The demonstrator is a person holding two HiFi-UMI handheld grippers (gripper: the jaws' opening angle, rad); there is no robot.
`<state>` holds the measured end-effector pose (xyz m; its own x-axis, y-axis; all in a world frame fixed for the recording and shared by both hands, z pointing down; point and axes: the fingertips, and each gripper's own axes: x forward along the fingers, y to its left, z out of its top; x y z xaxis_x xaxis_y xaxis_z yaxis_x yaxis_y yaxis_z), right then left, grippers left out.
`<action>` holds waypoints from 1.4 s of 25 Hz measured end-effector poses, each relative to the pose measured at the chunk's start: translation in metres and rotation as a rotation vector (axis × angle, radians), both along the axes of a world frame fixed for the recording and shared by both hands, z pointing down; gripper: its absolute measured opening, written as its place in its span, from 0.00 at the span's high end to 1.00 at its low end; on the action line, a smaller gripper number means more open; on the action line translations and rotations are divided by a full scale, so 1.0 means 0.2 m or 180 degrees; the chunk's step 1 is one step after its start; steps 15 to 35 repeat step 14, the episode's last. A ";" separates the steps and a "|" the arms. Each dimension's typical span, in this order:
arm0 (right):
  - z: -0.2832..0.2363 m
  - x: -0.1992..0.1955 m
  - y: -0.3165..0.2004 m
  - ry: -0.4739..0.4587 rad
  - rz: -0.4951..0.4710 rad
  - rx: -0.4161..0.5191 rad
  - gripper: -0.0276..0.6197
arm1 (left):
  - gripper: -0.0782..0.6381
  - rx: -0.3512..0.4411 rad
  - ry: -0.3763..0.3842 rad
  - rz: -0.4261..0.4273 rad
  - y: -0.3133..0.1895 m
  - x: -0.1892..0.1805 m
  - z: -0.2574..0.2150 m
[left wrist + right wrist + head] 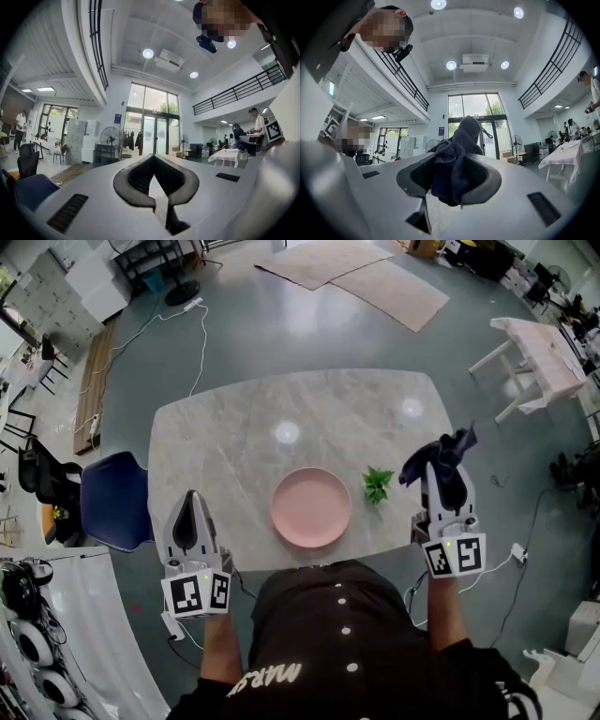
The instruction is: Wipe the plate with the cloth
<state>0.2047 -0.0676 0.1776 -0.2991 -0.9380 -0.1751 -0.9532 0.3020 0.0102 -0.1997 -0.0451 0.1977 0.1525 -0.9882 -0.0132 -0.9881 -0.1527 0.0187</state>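
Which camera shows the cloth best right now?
Right gripper view: the dark cloth fills the centre, pinched in the right claw. Head view shows it small, poking from that claw; left gripper view misses it.

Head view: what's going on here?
A person is at the marble table with a hand-held gripper in each hand. The right hand-held gripper is shut on a dark cloth, held up to the right of the pink plate. The left hand-held gripper is shut and empty. The plate lies untouched beside a green sprig; wiping is not yet under way.
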 end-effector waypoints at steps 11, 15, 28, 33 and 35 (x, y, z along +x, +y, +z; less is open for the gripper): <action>0.03 -0.05 0.00 0.0022 -0.0044 -0.0018 0.74 | 0.87 0.0010 0.0007 -0.0001 0.00 -0.01 0.01; 0.02 -0.05 0.00 0.0024 -0.0057 -0.0011 0.74 | 0.87 -0.0001 0.0038 -0.0007 0.00 -0.02 0.01; 0.02 -0.05 0.00 0.0024 -0.0057 -0.0011 0.74 | 0.87 -0.0001 0.0038 -0.0007 0.00 -0.02 0.01; 0.02 -0.05 0.00 0.0024 -0.0057 -0.0011 0.74 | 0.87 -0.0001 0.0038 -0.0007 0.00 -0.02 0.01; 0.02 -0.05 0.00 0.0024 -0.0057 -0.0011 0.74 | 0.87 -0.0001 0.0038 -0.0007 0.00 -0.02 0.01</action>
